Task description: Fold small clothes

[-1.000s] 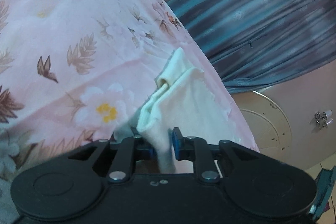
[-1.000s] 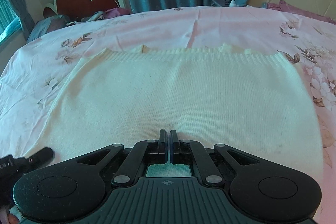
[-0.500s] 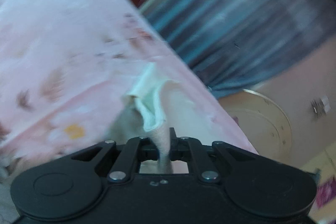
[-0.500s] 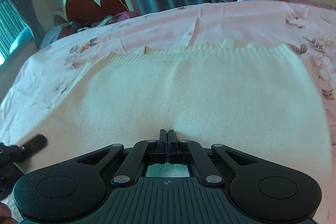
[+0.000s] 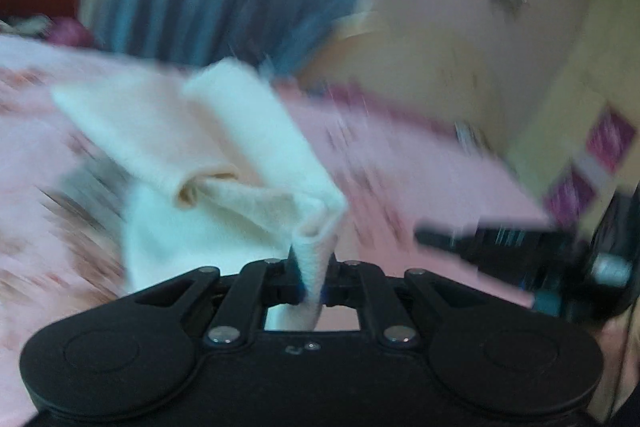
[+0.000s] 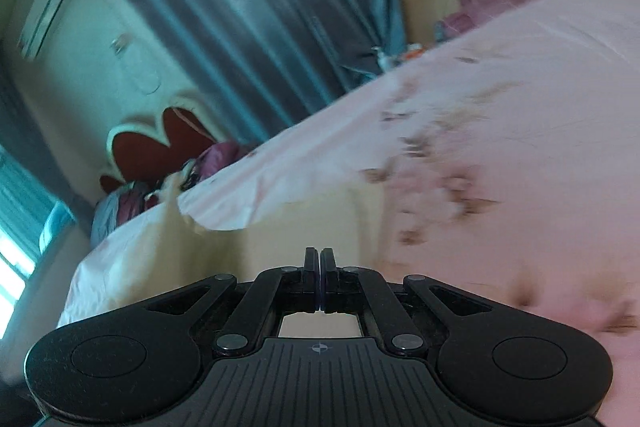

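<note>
A cream knit garment (image 5: 224, 147) hangs bunched in the blurred left wrist view, lifted off the pink floral bed sheet (image 5: 420, 179). My left gripper (image 5: 314, 263) pinches a folded ridge of it between its pads, and its jaws are opening slightly. A blurred black shape at the right looks like the other gripper (image 5: 520, 239). In the right wrist view my right gripper (image 6: 320, 255) is shut, pad against pad, with no cloth showing between them. The cream garment (image 6: 304, 223) lies just beyond and under its tips, and whether an edge is caught I cannot tell.
The bed sheet (image 6: 520, 107) fills the right side of the tilted right wrist view. Beyond it hang grey-blue curtains (image 6: 260, 7). A red heart-shaped headboard (image 6: 160, 143) with bundled items stands at the left. A round pale board (image 5: 440, 59) leans by the wall.
Both grippers swept sideways and rolled, so both views now tilt and blur. The left gripper carried its pinch of cream cloth up off the sheet. The flat spread garment no longer fills the right view.
</note>
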